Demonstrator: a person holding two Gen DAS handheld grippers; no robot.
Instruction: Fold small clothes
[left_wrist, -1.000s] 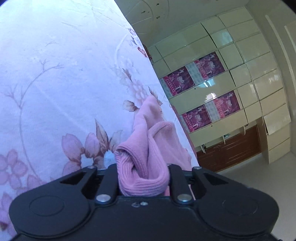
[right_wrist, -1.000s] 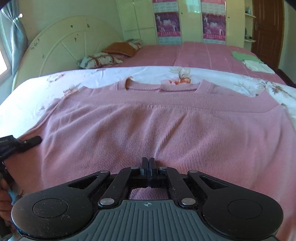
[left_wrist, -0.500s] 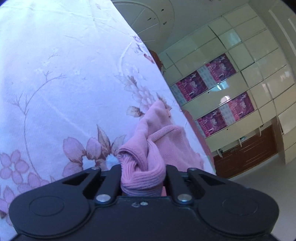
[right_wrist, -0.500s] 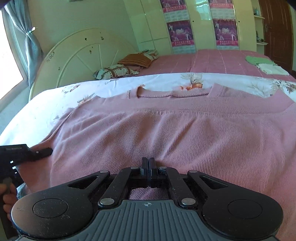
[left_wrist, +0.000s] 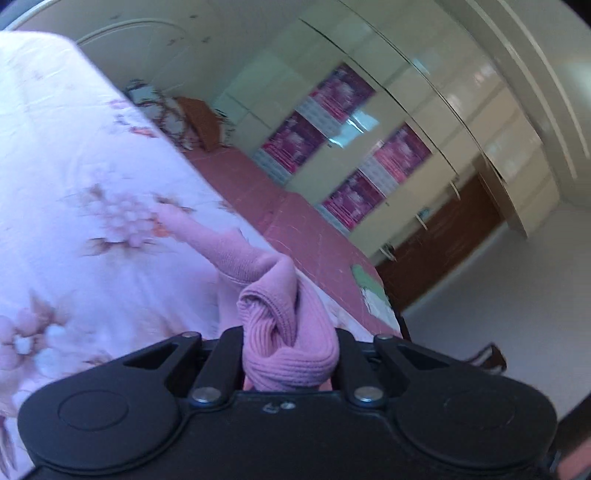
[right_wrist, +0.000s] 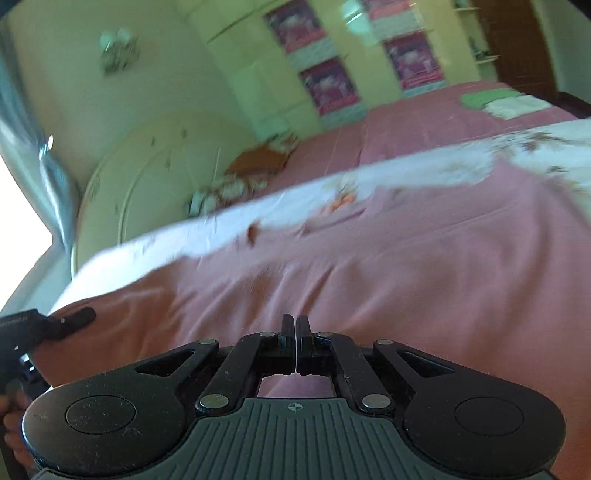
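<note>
A pink knit sweater (right_wrist: 388, 273) lies spread on a white floral sheet (right_wrist: 236, 218), its neckline at the far side. My right gripper (right_wrist: 296, 325) is shut on the sweater's near hem. My left gripper (left_wrist: 290, 332) is shut on a bunched ribbed corner of the same sweater (left_wrist: 288, 321), which fills the gap between its jaws. The left gripper also shows at the left edge of the right wrist view (right_wrist: 70, 319), at the sweater's left corner. Both views are motion-blurred.
The floral sheet (left_wrist: 74, 221) covers the near side of a bed with a dark pink cover (right_wrist: 424, 122). Pillows (right_wrist: 236, 184) lie by a round cream headboard (right_wrist: 122, 177). Folded green and white clothes (right_wrist: 498, 101) sit far right. Wardrobes with posters (left_wrist: 351, 147) line the wall.
Both grippers have lifted and tilted, still shut on the sweater. The views have swung up toward the room, and the sweater's near edge has risen with them.
</note>
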